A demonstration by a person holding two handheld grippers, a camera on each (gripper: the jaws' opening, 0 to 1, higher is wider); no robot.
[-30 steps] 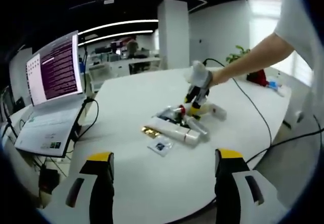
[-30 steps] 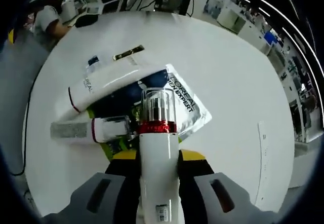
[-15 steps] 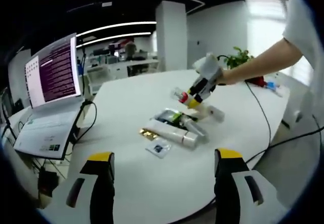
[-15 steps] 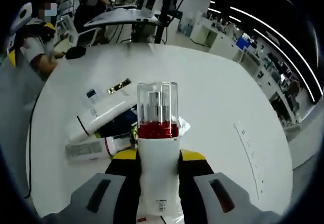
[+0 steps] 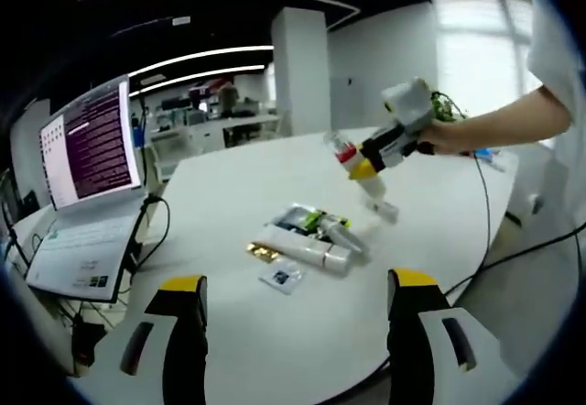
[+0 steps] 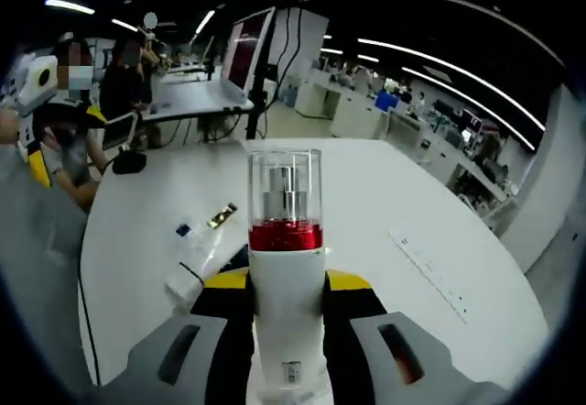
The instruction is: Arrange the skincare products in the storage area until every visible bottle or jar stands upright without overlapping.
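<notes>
Right tongs (image 6: 286, 281) grip pump bottle (image 6: 286, 268); left tongs (image 5: 291, 286) gape above laptop-side table (image 5: 229, 185)

- table (image 5: 229, 185): product pile (image 5: 307, 240) lies on it, near its middle
- sachet (image 5: 279, 278) just in front of the pile
- laptop (image 5: 78, 185) well left of the pile
- pump bottle (image 6: 285, 277) held above the pile, to its right
- small tube (image 5: 385, 210) right of the pile

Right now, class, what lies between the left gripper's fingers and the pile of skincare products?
Bare white table, seen in the left gripper view, between the left gripper and the pile.
</notes>
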